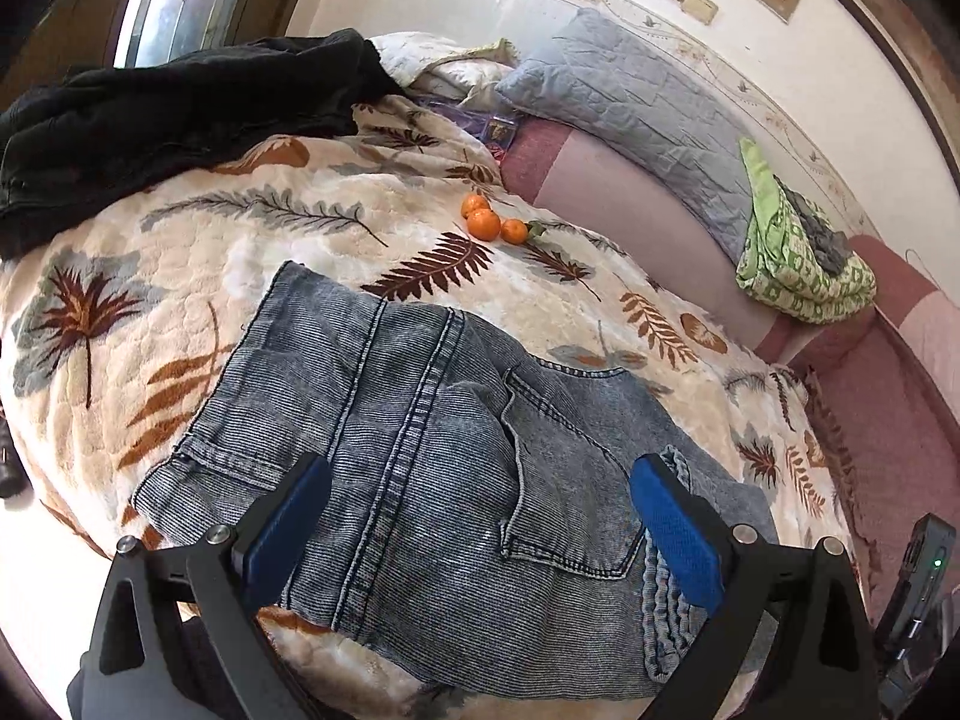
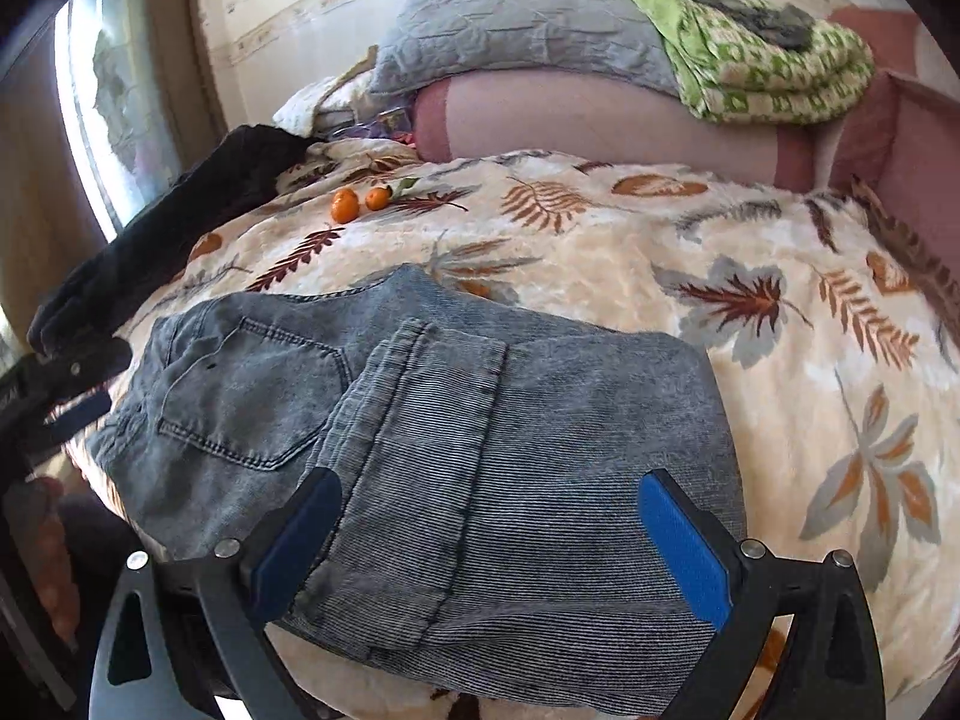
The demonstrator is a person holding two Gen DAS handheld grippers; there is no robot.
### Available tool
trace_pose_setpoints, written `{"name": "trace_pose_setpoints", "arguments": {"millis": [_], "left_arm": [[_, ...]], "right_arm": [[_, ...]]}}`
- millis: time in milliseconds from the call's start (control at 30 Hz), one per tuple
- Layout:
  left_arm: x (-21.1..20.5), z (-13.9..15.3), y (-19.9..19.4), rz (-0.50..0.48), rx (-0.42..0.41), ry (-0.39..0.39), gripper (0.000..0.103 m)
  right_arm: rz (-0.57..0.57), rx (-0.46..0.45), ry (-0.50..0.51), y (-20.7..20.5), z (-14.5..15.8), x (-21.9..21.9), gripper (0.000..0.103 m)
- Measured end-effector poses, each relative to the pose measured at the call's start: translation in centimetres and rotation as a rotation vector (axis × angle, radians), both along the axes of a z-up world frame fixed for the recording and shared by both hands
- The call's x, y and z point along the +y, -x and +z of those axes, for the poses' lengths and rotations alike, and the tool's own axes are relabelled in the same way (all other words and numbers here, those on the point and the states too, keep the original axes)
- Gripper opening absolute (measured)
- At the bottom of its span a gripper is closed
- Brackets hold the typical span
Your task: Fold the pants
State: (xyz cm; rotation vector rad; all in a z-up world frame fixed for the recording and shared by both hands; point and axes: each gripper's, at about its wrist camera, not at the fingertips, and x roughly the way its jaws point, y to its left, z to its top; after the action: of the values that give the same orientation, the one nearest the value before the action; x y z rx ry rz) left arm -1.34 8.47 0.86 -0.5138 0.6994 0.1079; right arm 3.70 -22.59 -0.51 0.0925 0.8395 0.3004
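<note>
Blue-grey jeans lie folded in a compact stack on the leaf-patterned blanket, near its front edge. A back pocket faces up. My left gripper is open above the jeans' near edge, blue pads wide apart, holding nothing. In the right wrist view the same jeans show a leg end folded over the top and the pocket at left. My right gripper is open too, hovering over the near part of the stack. Part of the left gripper shows at the left edge.
Three small oranges sit on the blanket beyond the jeans. A dark garment lies heaped at the far left. A grey pillow and a green patterned cloth rest on the pink bolster by the wall.
</note>
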Motion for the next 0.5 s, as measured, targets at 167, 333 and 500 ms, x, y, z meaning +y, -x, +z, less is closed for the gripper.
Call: {"name": "trace_pose_setpoints", "arguments": {"millis": [167,333,500], "left_arm": [[-0.7,-0.3,-0.6,0.003,0.012,-0.006,0.100],[-2.9,-0.1,-1.2,-0.050,0.016,-0.104,0.100],[-4.6,0.4,-1.1,-0.078,-0.005,-0.211,0.100]], "right_arm": [[-0.058,0.046,-0.030,-1.0,-0.5,-1.0,0.101],[-0.004,0.052,-0.008,-0.9,-0.8,0.2,0.101],[0.002,0.041,-0.018,-0.9,-0.4,0.4,0.101]]}}
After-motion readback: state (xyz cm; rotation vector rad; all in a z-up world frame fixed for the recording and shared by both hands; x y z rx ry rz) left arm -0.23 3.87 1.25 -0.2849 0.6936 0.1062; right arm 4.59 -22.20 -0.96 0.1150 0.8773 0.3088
